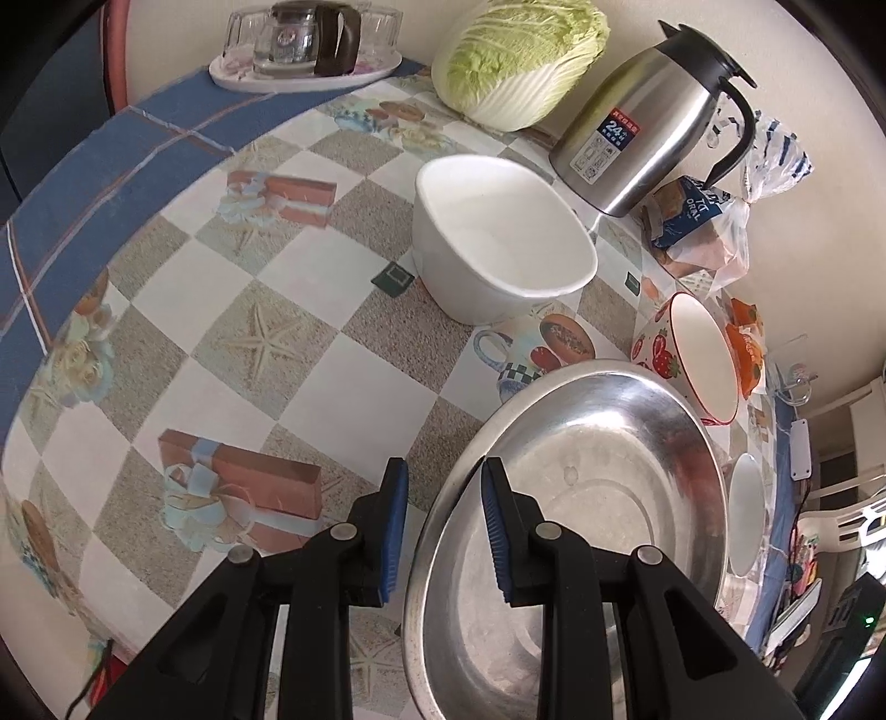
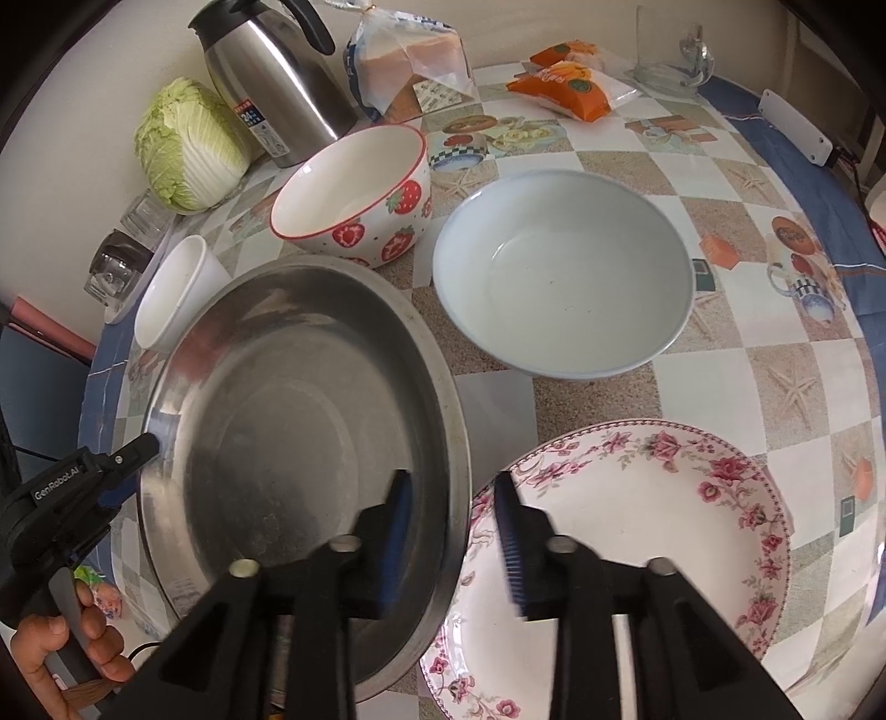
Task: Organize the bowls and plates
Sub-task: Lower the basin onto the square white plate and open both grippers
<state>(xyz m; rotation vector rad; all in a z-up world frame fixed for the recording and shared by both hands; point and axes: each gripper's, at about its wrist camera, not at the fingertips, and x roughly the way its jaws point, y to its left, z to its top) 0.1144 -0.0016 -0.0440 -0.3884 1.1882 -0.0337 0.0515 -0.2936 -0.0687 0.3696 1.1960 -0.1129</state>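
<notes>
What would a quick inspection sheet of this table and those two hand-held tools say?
Surface: patterned tablecloth, blue border.
Job's things: steel basin; floral plate, its edge under the basin's rim; pale blue bowl; strawberry bowl; white bowl.
Clutter: napa cabbage, steel thermos jug, bagged bread, orange packets, tray of glassware.
Grippers: left gripper jaws astride the basin's rim, a gap on each side; right gripper jaws apart over the opposite rim.
Cables: thin dark cord by a white box.
Surroundings: cream wall.
</notes>
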